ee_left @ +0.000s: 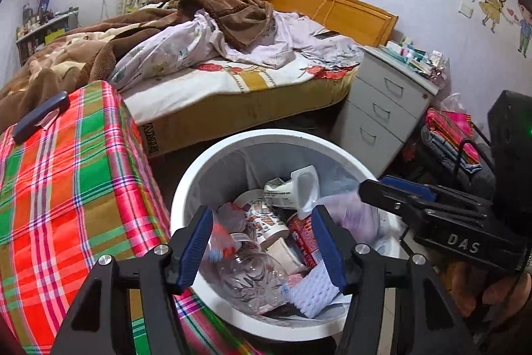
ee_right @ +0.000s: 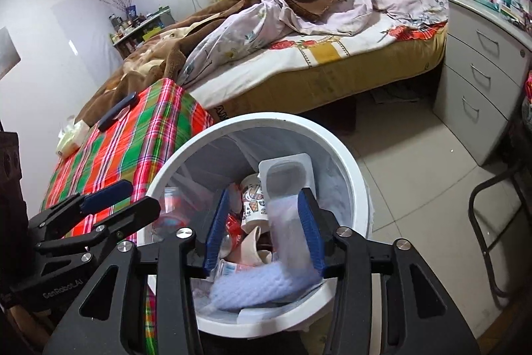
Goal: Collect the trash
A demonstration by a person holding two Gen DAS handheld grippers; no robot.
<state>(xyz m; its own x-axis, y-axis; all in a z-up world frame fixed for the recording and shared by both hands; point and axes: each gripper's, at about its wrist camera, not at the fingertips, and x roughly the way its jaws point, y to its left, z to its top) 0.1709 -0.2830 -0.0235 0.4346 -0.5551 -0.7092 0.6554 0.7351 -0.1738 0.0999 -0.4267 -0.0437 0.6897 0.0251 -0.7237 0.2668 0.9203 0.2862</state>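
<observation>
Both tongs spread wide, gripping nothing, above the white trash bin [ee_left: 186, 188]. Left tongs [ee_left: 262, 242] over clear bottle [ee_left: 249, 275]; right tongs [ee_right: 264, 233] over white sponge [ee_right: 262, 285]. Only right view shows tissue pack [ee_right: 71, 138] on far plaid cloth [ee_right: 133, 142].

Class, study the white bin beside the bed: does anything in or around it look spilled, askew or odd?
Nothing has spilled. The white bin is heaped: a yogurt cup lies tipped on top and a clear bottle on its side. Both the left gripper and right gripper hover open, empty.
</observation>
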